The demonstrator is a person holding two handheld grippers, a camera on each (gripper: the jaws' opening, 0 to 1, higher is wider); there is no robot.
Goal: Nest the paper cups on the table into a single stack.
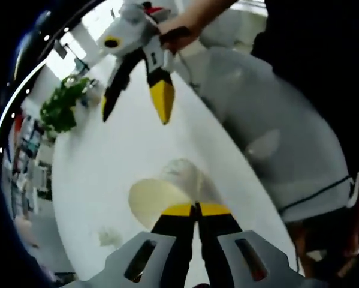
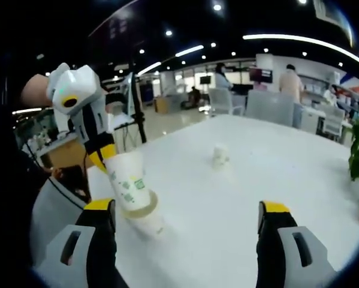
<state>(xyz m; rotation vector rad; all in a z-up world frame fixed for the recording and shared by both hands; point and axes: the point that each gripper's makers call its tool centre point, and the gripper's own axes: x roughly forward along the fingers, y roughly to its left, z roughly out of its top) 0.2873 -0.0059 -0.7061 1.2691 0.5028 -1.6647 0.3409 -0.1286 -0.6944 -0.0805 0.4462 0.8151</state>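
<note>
Holding a paper cup [image 2: 126, 183] by its rim, the left tongs [image 2: 104, 159] sit at the left of the right gripper view, their jaws closed together on the cup wall; in the left gripper view the same tongs [image 1: 196, 209] rise from the bottom centre with yellow tips pressed together over the cup's pale open mouth [image 1: 158, 201]. Below the held cup in the right gripper view, another cup [image 2: 150, 221] sits on the white counter [image 2: 245, 174], with the held cup's base at its mouth; whether it is already inside I cannot tell. A third, small cup [image 2: 220, 155] stands well apart near the middle of the frame, and it shows as a blurred pale shape [image 1: 110, 237] at the lower left of the left gripper view. The right tongs [image 2: 188, 210] stand wide apart, holding nothing, at the bottom of their own view, and they hang open in the upper part of the left gripper view [image 1: 134, 111]. A green plant [image 1: 62, 108] stands at the counter's far edge, upper left.
</note>
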